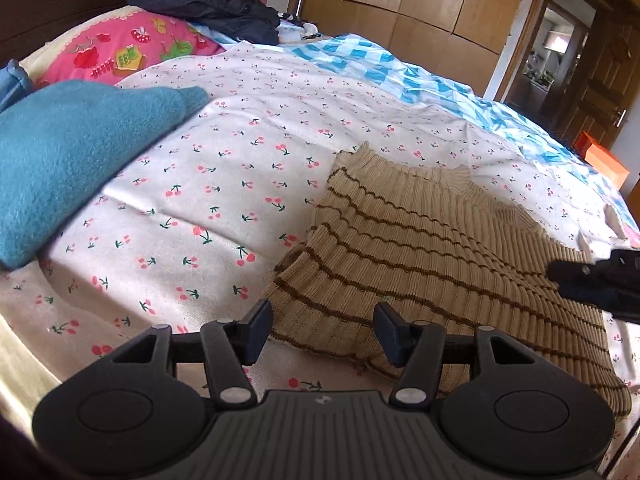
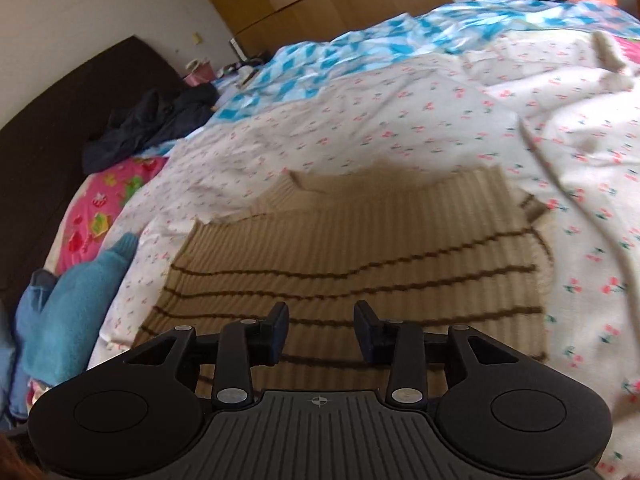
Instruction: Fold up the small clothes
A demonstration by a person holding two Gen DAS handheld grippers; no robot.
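Note:
A beige ribbed sweater (image 1: 420, 248) with thin brown stripes lies on the cherry-print blanket (image 1: 224, 168), its left side folded over onto the body. My left gripper (image 1: 322, 330) is open above the sweater's near left corner, nothing between its fingers. In the right wrist view the same sweater (image 2: 360, 248) lies flat with its collar at the far side, and my right gripper (image 2: 321, 332) hovers open above its lower striped part, with only the fabric below in the gap. The right gripper's dark tip (image 1: 600, 286) shows at the right edge of the left wrist view.
A folded teal knit garment (image 1: 72, 160) lies to the left on the blanket, beside a pink patterned pillow (image 1: 132, 50). Dark clothes (image 1: 208, 4) are heaped near the headboard. A blue checked quilt (image 1: 400, 68) covers the far side. Wooden wardrobes and a door stand beyond the bed.

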